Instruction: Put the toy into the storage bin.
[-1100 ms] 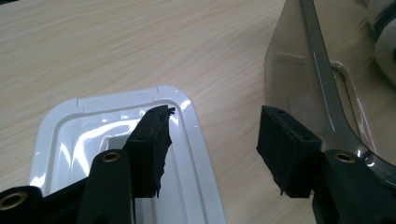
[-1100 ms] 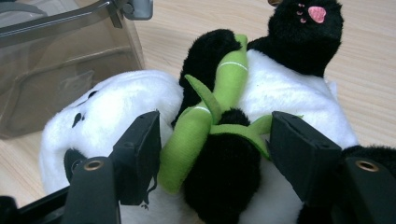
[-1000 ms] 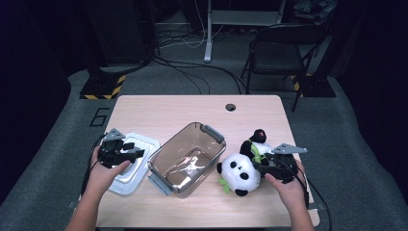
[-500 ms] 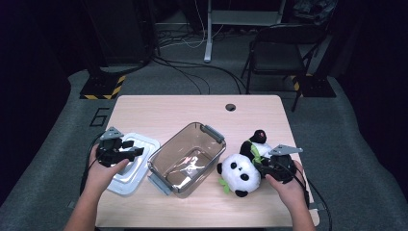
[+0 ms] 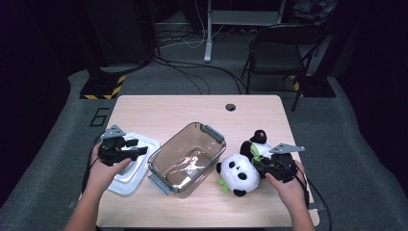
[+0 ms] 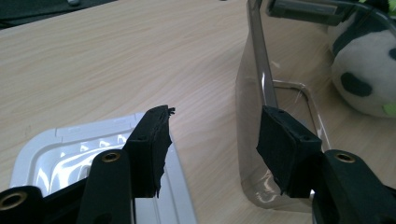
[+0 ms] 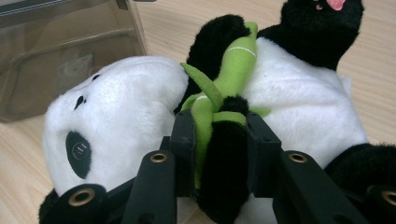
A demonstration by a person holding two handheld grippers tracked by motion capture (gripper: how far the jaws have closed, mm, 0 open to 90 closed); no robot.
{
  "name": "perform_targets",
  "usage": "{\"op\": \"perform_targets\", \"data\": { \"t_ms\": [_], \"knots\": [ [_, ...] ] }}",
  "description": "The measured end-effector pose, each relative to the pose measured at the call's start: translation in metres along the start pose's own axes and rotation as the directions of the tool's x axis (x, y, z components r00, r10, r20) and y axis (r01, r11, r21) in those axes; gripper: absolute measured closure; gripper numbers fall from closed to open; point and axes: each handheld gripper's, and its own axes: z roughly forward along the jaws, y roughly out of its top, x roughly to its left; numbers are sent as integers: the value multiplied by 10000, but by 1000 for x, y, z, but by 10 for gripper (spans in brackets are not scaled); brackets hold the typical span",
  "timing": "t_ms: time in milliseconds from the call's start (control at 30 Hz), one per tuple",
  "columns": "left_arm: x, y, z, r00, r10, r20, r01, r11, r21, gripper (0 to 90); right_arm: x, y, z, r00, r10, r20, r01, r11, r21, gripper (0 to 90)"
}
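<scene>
Right gripper point(image 7: 219, 126) held low, clamped on one panda point(image 7: 299, 107); left gripper point(image 6: 212, 140) jaws apart over one lid point(image 6: 56, 154), one bin point(image 5: 187, 159) between.

right gripper point(image 5: 262, 164) nudged left, jaws pinching panda point(image 5: 240, 169)

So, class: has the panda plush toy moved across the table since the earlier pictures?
No. The panda plush toy lies in the same spot beside the clear container, with the right tongs shut on its arm.

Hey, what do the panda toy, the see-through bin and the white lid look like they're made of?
Panda toy: soft plush fabric, judging by its fuzzy nap.
Bin: seemingly hard, smoke-tinted clear plastic; the table shows through its glossy walls.
Lid: likely glossy white plastic, with bright reflections.
</scene>
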Motion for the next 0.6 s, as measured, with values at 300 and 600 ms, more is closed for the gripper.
{"op": "perform_targets", "data": {
  "t_ms": [300,600],
  "knots": [
    [-5,4,3,9997,93,242,-93,10000,4,436,5,10,-7,10000,23,-9,-23,10000,-97,686],
    [-15,5,11,9949,364,941,-378,9992,130,452,8,23,-14,9986,-309,-436,317,9993,174,684]
  ]
}}
